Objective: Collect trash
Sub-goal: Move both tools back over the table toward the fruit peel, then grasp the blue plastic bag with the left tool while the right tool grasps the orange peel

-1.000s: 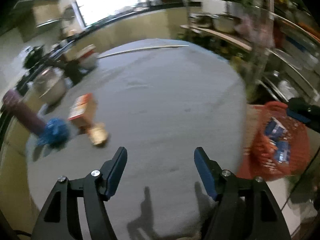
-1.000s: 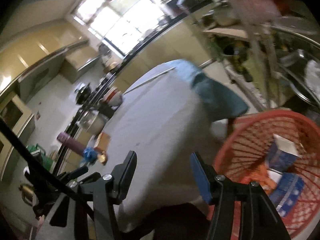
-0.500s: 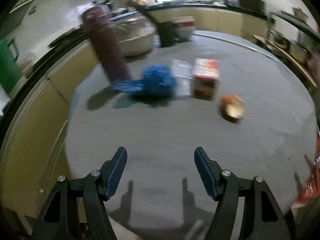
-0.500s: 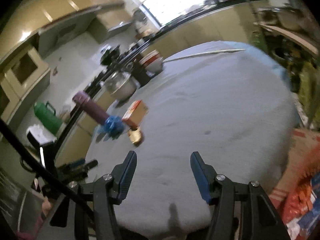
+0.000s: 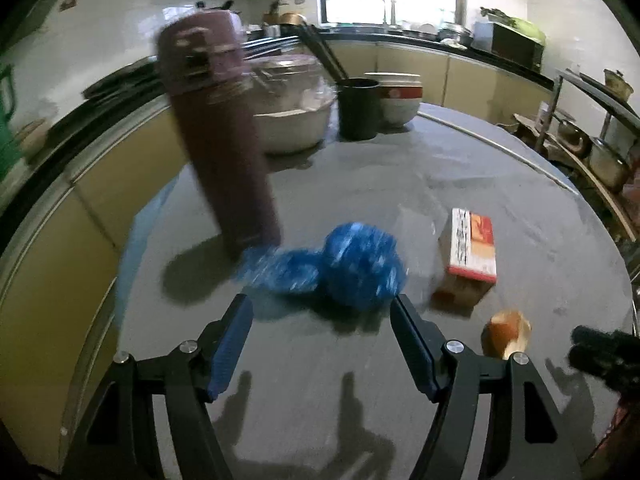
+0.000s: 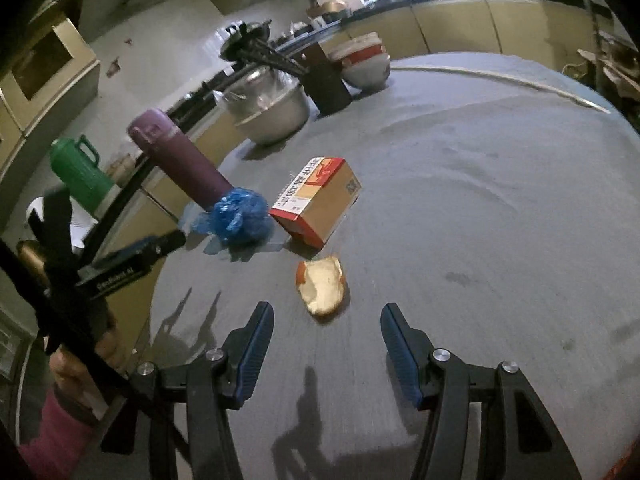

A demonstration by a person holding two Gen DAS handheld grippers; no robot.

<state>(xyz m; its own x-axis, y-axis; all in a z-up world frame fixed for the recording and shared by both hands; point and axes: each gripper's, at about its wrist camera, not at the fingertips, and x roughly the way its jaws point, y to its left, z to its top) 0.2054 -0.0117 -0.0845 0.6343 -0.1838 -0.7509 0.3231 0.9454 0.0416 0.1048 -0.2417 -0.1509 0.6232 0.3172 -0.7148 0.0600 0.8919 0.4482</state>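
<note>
A crumpled blue plastic bag (image 5: 352, 266) lies on the grey round table (image 5: 500, 184), just ahead of my open, empty left gripper (image 5: 320, 312). A red and brown carton (image 5: 470, 254) stands to its right, and a bitten apple piece (image 5: 506, 332) lies nearer the table edge. In the right wrist view the apple piece (image 6: 322, 290) lies just ahead of my open, empty right gripper (image 6: 326, 322), with the carton (image 6: 320, 200) and blue bag (image 6: 238, 216) beyond it. The left gripper (image 6: 156, 246) shows at the left there.
A tall purple flask (image 5: 218, 140) stands right behind the blue bag. A covered steel pot (image 5: 288, 108), a black cup (image 5: 358, 108) and a stack of bowls (image 5: 398, 100) stand at the table's far side. A green jug (image 6: 80, 172) stands off the table.
Both grippers have swung away from the red basket toward the trash on the table. The left has closed in on the blue bag, the right on the apple piece.
</note>
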